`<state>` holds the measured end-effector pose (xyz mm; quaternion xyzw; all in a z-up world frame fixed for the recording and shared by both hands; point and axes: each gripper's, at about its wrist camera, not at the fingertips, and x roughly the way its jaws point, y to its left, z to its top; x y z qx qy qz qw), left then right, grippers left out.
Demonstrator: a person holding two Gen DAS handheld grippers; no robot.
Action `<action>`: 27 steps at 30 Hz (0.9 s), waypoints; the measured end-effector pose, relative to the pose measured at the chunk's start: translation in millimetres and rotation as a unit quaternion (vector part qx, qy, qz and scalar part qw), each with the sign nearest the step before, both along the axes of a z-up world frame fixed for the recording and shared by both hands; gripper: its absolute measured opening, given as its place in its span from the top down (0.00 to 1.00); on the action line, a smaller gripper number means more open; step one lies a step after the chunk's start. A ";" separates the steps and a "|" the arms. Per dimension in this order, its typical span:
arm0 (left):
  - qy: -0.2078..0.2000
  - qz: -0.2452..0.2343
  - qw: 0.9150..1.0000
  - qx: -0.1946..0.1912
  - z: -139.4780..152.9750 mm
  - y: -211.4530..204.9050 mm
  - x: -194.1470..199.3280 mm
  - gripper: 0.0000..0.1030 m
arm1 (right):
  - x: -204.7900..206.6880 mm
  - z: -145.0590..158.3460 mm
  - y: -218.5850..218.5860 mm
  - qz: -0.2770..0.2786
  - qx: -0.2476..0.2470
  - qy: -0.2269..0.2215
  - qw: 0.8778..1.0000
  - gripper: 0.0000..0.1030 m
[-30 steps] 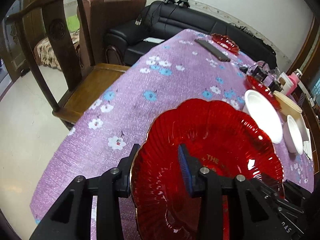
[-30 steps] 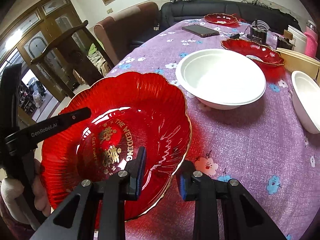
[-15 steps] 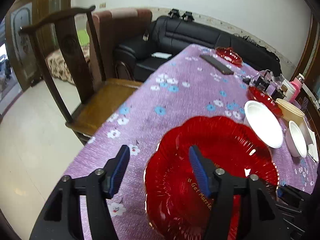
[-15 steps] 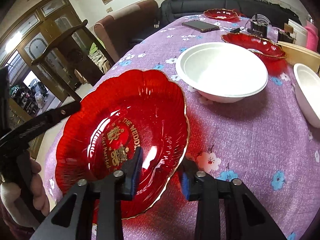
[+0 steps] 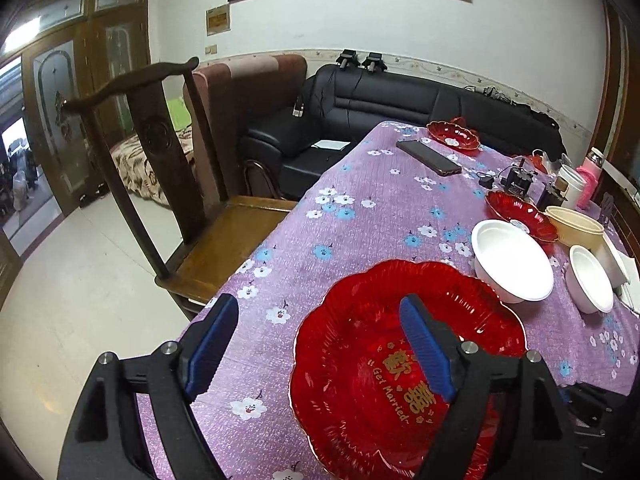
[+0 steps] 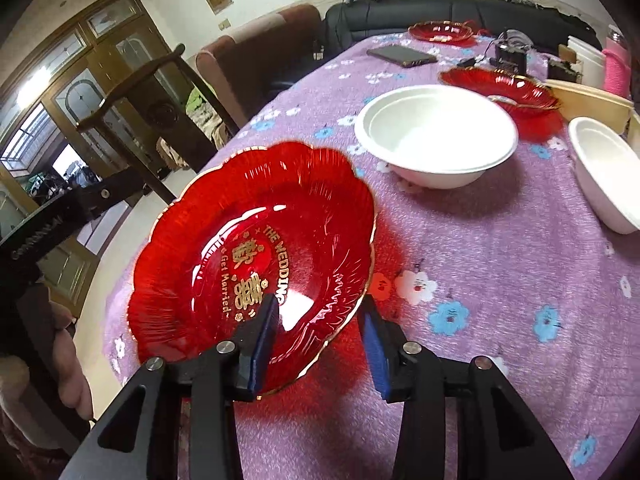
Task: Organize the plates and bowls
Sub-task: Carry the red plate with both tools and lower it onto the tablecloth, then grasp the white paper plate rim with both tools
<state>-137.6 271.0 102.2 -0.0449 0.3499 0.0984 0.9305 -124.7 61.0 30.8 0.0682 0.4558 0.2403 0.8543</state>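
Note:
A large red scalloped plate point(image 5: 360, 344) with gold lettering lies near the table's front edge; it also shows in the right wrist view point(image 6: 256, 240). My left gripper point(image 5: 316, 344) is open above and behind it, its right finger over the plate. My right gripper point(image 6: 320, 336) straddles the plate's near rim, jaws slightly apart, one inside and one outside. A large white bowl point(image 6: 436, 132) and a small white bowl point(image 6: 604, 168) stand beyond. A second red plate point(image 6: 500, 84) and a third point(image 6: 440, 32) sit farther back.
The table has a purple flowered cloth point(image 5: 360, 216). A phone point(image 5: 428, 156), a beige bowl point(image 5: 576, 224), a pink bottle point(image 5: 588, 180) and small clutter sit at the back right. A wooden chair point(image 5: 172, 184) stands left of the table, a black sofa point(image 5: 400, 100) behind.
My left gripper opened, let go of the red plate and drew back and up. The plate came down onto the table. My right gripper's jaws widened at the rim.

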 end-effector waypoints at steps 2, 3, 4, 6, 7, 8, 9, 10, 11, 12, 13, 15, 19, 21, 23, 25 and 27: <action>-0.003 -0.003 1.000 0.000 2.7 -1.8 -0.7 0.20 | -3.5 7.4 -5.7 -0.005 -0.002 -0.016 1.000 0.53; -0.003 -0.004 1.000 0.000 3.6 -3.0 -0.6 0.20 | -5.1 12.0 -9.8 -0.010 -0.004 -0.026 1.000 0.50; -0.004 -0.005 1.000 0.000 4.5 -4.2 0.1 0.20 | -5.7 15.5 -12.9 -0.013 -0.006 -0.033 0.999 0.47; -0.004 -0.009 1.000 0.000 6.5 -6.9 1.8 0.20 | -4.9 21.3 -20.5 -0.022 -0.009 -0.045 0.999 0.43; -0.004 -0.012 1.000 -0.001 7.6 -8.6 3.3 0.20 | -2.4 23.2 -23.9 -0.026 -0.010 -0.048 0.998 0.43; -0.003 -0.017 1.000 -0.002 8.7 -10.0 5.0 0.20 | 0.0 23.8 -28.4 -0.031 -0.011 -0.050 0.998 0.43; -0.001 -0.023 1.000 -0.006 9.8 -11.3 7.8 0.20 | 4.0 23.8 -33.7 -0.039 -0.011 -0.050 0.998 0.43; 0.003 -0.031 0.999 -0.013 10.4 -12.0 11.4 0.20 | 9.0 22.8 -39.5 -0.047 -0.011 -0.048 0.998 0.43; 0.007 -0.036 0.999 -0.021 11.4 -12.2 15.5 0.20 | 12.8 21.2 -46.0 -0.055 -0.009 -0.045 0.997 0.43; 0.011 -0.041 0.999 -0.030 12.9 -11.9 20.3 0.20 | 17.9 19.9 -51.6 -0.063 -0.006 -0.041 0.997 0.43; 0.015 -0.045 0.998 -0.038 15.0 -11.9 26.2 0.20 | 25.2 18.0 -59.4 -0.073 0.000 -0.036 0.997 0.43; 0.020 -0.054 0.997 -0.047 19.9 -13.3 38.1 0.20 | 36.8 13.3 -71.6 -0.090 0.009 -0.026 0.996 0.43; 0.034 -0.071 0.995 -0.060 28.3 -22.2 72.4 0.20 | 63.3 3.4 -95.0 -0.127 0.036 -0.006 0.991 0.43; 0.054 -0.082 0.993 -0.067 26.5 -31.1 97.0 0.20 | 77.8 -2.4 -101.2 -0.138 0.048 0.003 0.989 0.43; 0.074 -0.095 0.990 -0.079 21.7 -40.0 120.6 0.20 | 87.7 -6.2 -102.5 -0.141 0.057 0.010 0.988 0.43; 0.098 -0.104 0.986 -0.087 13.0 -51.9 143.7 0.20 | 98.1 -7.9 -100.4 -0.142 0.064 0.013 0.988 0.43; 0.123 -0.118 0.981 -0.090 1.3 -67.4 167.1 0.20 | 108.4 -9.3 -99.0 -0.144 0.069 0.014 0.987 0.43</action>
